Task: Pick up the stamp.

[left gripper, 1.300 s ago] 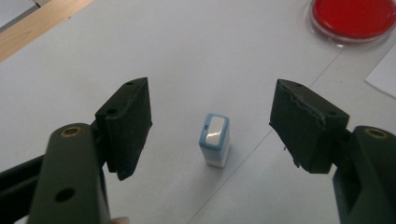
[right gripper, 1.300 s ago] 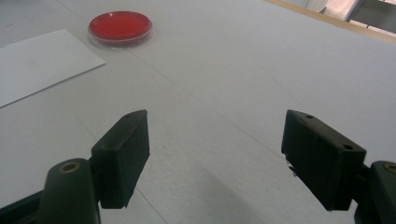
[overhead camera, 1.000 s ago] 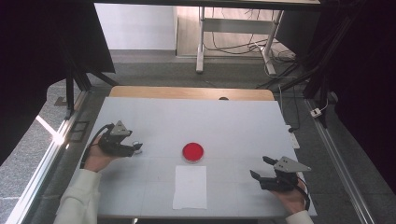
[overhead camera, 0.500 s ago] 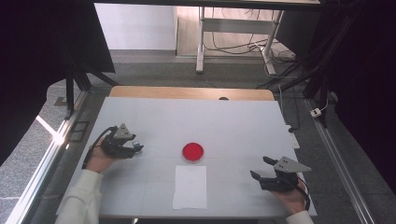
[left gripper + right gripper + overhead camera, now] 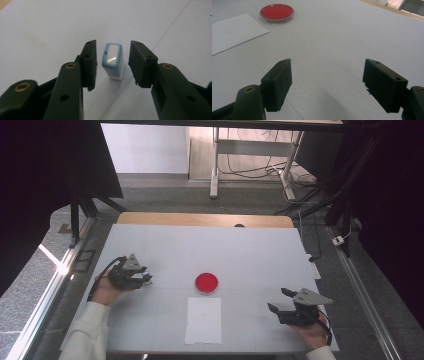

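A small blue-and-white block (image 5: 113,60) stands upright on the white table between the jaws of my left gripper (image 5: 113,46). The jaws flank it with a narrow gap on each side, so the gripper is open. In the high view the left gripper (image 5: 145,277) is at the table's left, with the block (image 5: 149,278) at its tips. A round red dish (image 5: 206,282) sits mid-table, just beyond a white sheet of paper (image 5: 203,320). My right gripper (image 5: 278,301) rests at the near right, wide open and holding nothing. It (image 5: 327,72) faces the red dish (image 5: 277,12) and the paper (image 5: 232,31).
The white table top (image 5: 250,255) has a wooden strip (image 5: 200,219) along its far edge. Metal rails run down both sides, and a table frame and cables lie on the floor beyond.
My left gripper has shifted slightly toward the near side and right, around the small block. The right gripper, dish and paper have not moved.
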A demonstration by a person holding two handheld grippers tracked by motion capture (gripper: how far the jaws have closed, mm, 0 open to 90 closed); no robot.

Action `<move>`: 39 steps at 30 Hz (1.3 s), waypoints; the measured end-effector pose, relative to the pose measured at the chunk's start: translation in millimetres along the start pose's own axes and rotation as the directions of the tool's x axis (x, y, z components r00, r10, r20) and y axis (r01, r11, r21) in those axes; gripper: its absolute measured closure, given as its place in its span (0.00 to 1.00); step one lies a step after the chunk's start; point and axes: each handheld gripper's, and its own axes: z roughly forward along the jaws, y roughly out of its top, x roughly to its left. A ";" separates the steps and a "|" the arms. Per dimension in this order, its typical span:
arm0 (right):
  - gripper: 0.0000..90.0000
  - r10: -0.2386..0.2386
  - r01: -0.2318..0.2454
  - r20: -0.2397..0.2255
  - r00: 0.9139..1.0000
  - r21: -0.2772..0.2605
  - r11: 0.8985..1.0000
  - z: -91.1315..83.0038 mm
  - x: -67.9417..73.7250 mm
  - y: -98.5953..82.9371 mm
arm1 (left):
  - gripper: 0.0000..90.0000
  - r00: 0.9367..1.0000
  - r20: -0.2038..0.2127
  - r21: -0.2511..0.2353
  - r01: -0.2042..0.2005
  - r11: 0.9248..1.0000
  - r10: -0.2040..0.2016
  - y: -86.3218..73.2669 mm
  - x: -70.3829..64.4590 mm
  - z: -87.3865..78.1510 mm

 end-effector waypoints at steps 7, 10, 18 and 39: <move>0.26 -0.002 0.002 -0.003 1.000 -0.003 1.000 -0.2 -0.2 -0.1 | 0.76 1.000 -0.007 -0.008 -0.020 1.000 0.020 1.2 -2.5 0.2; 0.26 -0.002 0.001 -0.005 1.000 -0.004 1.000 -0.5 -0.6 -0.2 | 0.80 1.000 -0.002 -0.014 -0.023 1.000 0.023 0.9 -1.9 -0.2; 0.26 -0.008 0.008 0.009 1.000 -0.002 1.000 -0.9 0.1 0.2 | 0.84 1.000 0.002 -0.023 -0.022 0.999 0.022 0.9 -2.3 -1.2; 0.25 0.004 -0.004 0.031 0.999 -0.017 1.000 -2.0 -1.1 -0.4 | 0.84 0.999 0.035 -0.082 0.041 0.996 -0.038 0.1 1.1 -9.1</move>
